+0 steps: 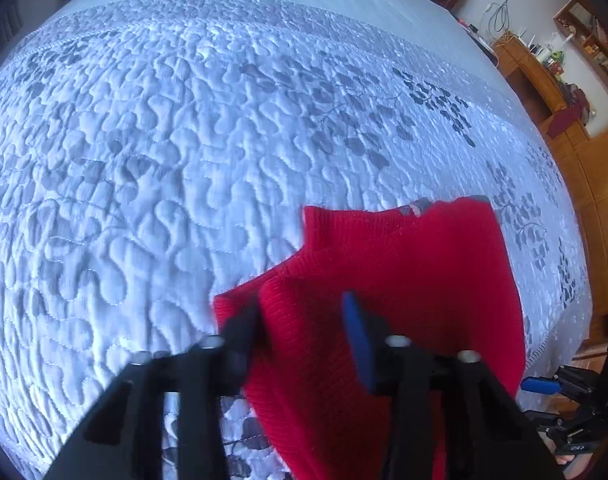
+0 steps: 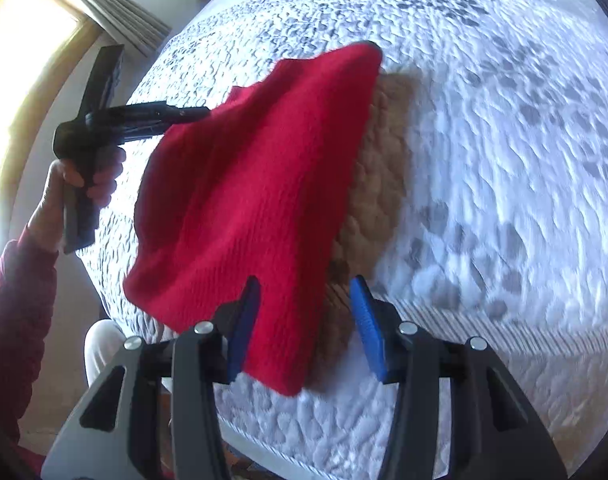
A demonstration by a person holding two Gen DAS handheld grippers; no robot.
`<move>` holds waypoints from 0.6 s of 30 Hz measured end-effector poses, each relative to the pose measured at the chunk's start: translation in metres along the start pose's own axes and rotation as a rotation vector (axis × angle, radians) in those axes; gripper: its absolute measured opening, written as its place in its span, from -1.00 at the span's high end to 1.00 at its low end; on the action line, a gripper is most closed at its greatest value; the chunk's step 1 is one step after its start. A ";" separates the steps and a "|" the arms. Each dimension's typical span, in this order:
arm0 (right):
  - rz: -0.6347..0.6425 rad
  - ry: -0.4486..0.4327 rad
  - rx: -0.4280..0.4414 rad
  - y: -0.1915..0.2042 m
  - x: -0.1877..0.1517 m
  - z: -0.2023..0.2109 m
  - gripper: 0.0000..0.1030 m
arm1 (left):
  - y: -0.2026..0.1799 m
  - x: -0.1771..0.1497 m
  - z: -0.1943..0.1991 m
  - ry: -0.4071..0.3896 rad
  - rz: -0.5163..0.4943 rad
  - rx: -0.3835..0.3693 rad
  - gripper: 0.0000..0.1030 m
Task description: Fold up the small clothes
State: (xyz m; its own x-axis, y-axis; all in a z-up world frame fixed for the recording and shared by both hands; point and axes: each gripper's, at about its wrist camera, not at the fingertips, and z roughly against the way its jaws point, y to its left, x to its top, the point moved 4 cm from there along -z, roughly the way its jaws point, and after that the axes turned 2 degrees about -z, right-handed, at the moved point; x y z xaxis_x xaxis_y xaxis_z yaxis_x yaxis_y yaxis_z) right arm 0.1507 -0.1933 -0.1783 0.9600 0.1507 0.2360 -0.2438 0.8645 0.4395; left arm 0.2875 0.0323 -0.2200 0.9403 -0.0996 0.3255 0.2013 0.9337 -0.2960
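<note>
A red knit garment (image 1: 404, 280) (image 2: 256, 168) hangs slanted above the bed and casts a brownish shadow on the quilt. In the left wrist view its folded edge fills the gap between the fingers of my left gripper (image 1: 300, 308), which is shut on it. The right wrist view shows the left gripper (image 2: 200, 113) from the side, gripping the cloth's left edge. My right gripper (image 2: 306, 284) is open, its blue pads apart. The garment's lower end lies between them, close to the left pad, and is not pressed.
The bed's quilted white cover (image 1: 184, 160) (image 2: 504, 160) has a grey leaf pattern. A hand (image 2: 84, 184) in a dark red sleeve (image 2: 16, 300) holds the left gripper's handle. Wooden shelves (image 1: 544, 80) stand beyond the bed, and a bright window with a curtain (image 2: 116, 20) is at the left.
</note>
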 end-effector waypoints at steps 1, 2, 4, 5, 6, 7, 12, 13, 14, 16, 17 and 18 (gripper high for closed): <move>0.004 0.000 -0.001 0.003 0.003 -0.002 0.08 | -0.003 0.001 0.000 -0.013 -0.009 0.000 0.59; 0.006 0.000 -0.003 0.006 0.004 -0.004 0.08 | -0.006 0.001 0.003 -0.021 -0.018 0.006 0.75; 0.008 0.002 -0.003 0.009 0.007 -0.006 0.08 | -0.012 0.001 0.008 -0.052 -0.035 0.021 0.83; 0.008 0.003 -0.001 0.011 0.008 -0.008 0.08 | -0.014 0.001 0.012 -0.070 -0.034 0.019 0.84; 0.007 0.004 -0.001 0.011 0.008 -0.008 0.08 | -0.015 0.001 0.018 -0.092 -0.032 0.014 0.84; 0.006 0.006 -0.002 0.011 0.009 -0.008 0.08 | -0.014 -0.001 0.027 -0.122 -0.028 0.018 0.85; 0.010 0.005 -0.004 0.010 0.008 -0.009 0.08 | 0.018 -0.004 0.057 -0.226 0.064 0.033 0.85; 0.011 0.010 -0.010 0.010 0.008 -0.011 0.08 | 0.020 -0.004 0.050 -0.191 0.054 0.029 0.85; 0.011 0.015 -0.017 0.010 0.008 -0.014 0.08 | 0.021 -0.005 0.042 -0.161 0.047 0.043 0.84; 0.011 0.030 -0.015 0.011 0.008 -0.023 0.08 | 0.019 -0.006 0.022 -0.107 0.022 0.075 0.82; 0.005 0.039 -0.018 0.011 0.007 -0.027 0.08 | 0.018 -0.007 0.014 -0.091 0.009 0.094 0.76; -0.003 0.050 -0.028 0.009 0.006 -0.031 0.08 | 0.017 -0.008 0.008 -0.082 0.000 0.109 0.74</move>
State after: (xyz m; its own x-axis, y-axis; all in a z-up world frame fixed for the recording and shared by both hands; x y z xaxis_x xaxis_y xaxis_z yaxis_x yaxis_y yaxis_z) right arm 0.1587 -0.1698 -0.2003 0.9666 0.1711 0.1908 -0.2374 0.8782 0.4153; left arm 0.2812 0.0517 -0.2200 0.9140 -0.0752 0.3988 0.1661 0.9659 -0.1986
